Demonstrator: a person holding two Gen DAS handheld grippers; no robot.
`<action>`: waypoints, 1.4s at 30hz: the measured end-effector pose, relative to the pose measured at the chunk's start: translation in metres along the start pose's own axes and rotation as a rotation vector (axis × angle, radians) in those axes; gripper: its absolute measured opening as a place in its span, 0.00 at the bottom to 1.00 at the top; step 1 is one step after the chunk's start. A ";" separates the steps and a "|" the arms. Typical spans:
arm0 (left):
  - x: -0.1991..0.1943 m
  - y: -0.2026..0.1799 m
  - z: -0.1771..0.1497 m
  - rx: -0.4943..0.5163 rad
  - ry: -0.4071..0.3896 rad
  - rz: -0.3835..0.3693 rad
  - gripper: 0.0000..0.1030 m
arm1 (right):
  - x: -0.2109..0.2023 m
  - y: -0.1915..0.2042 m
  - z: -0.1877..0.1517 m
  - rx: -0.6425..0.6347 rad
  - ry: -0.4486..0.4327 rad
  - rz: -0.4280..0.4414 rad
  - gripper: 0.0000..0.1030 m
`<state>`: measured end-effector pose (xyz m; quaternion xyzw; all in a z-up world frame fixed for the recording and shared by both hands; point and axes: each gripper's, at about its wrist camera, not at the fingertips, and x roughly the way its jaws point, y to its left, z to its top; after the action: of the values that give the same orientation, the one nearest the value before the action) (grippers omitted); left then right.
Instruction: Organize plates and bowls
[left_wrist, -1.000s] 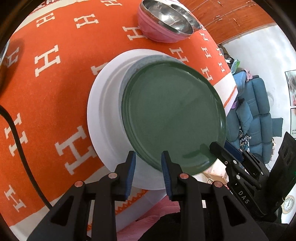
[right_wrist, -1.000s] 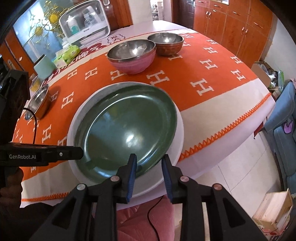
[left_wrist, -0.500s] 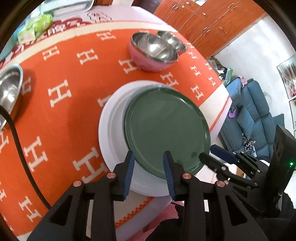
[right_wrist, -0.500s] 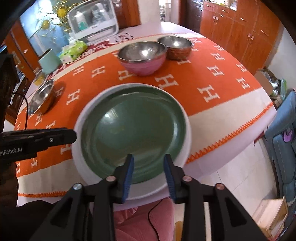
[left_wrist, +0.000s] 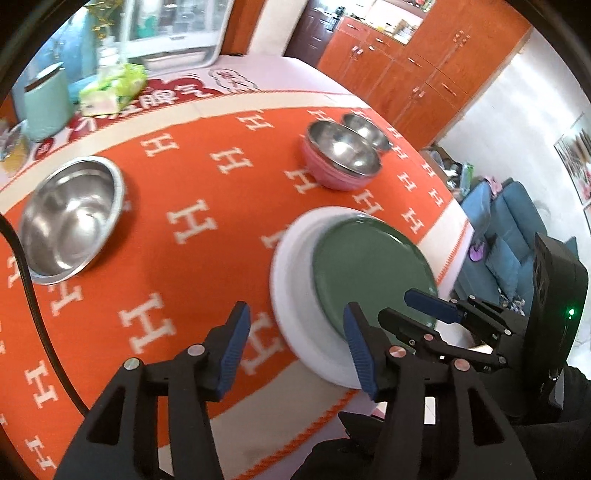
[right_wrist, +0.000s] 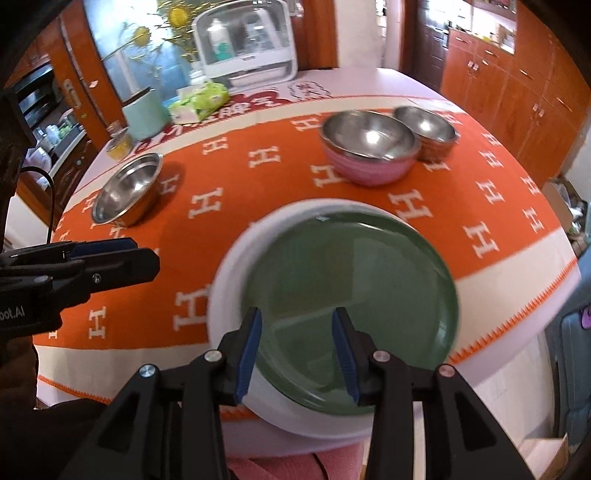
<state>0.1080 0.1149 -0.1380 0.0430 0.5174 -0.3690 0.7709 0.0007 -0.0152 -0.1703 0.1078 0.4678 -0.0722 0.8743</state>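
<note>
The green plate is stacked inside the white plate at the table's near edge, saving space. Both hand-held grippers, left (just opened wider) and right, are parted and empty. At twelve o'clock, the pink bowl is empty.

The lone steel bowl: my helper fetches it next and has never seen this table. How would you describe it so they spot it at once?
Start at the orange cloth with white H letters. Beyond the green plate, three bowls stand in a row; two at the right sit close together. Take the plain steel bowl alone at the left, nearest the mint-green canister: bare metal, no pink shell.
</note>
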 end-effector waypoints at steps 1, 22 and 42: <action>-0.004 0.006 -0.001 -0.007 -0.006 0.014 0.58 | 0.001 0.004 0.002 -0.012 -0.001 0.007 0.39; -0.078 0.114 -0.021 -0.276 -0.134 0.227 0.68 | 0.021 0.126 0.058 -0.296 -0.061 0.200 0.49; -0.056 0.198 0.024 -0.423 -0.088 0.228 0.76 | 0.068 0.155 0.119 -0.136 -0.075 0.282 0.52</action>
<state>0.2368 0.2770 -0.1433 -0.0772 0.5408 -0.1647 0.8212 0.1694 0.1021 -0.1442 0.1101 0.4189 0.0792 0.8979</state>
